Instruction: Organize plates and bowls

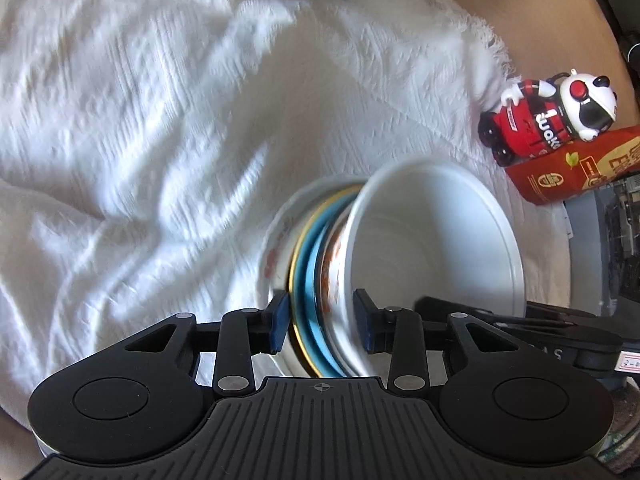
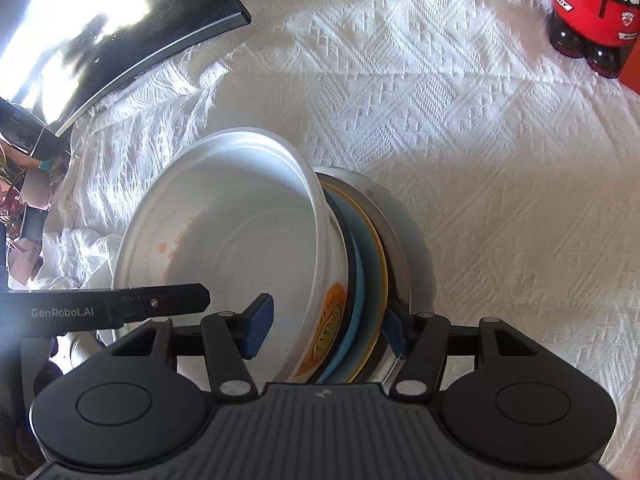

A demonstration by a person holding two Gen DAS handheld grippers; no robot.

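A stack of dishes sits on the white cloth (image 1: 160,120). A white bowl (image 1: 432,248) (image 2: 224,220) is on top, over an orange-patterned bowl (image 2: 328,320), a blue gold-rimmed plate (image 1: 310,272) (image 2: 362,280) and a flowered white plate (image 1: 270,256) (image 2: 416,240). My left gripper (image 1: 322,320) is shut on the stack's edge, one pad inside the white bowl and the other against the gold-rimmed plate. My right gripper (image 2: 326,326) straddles the opposite edge. Its outer pad lies by the lowest plates, and its inner pad stands clear of the bowl's wall.
A panda toy on a red car (image 1: 548,120) (image 2: 592,8) and a red box (image 1: 572,172) stand beside the stack. A dark curved screen (image 2: 100,20) sits at the cloth's far corner, with clutter (image 2: 24,200) below it. Bare wooden tabletop (image 1: 520,8) shows past the fringe.
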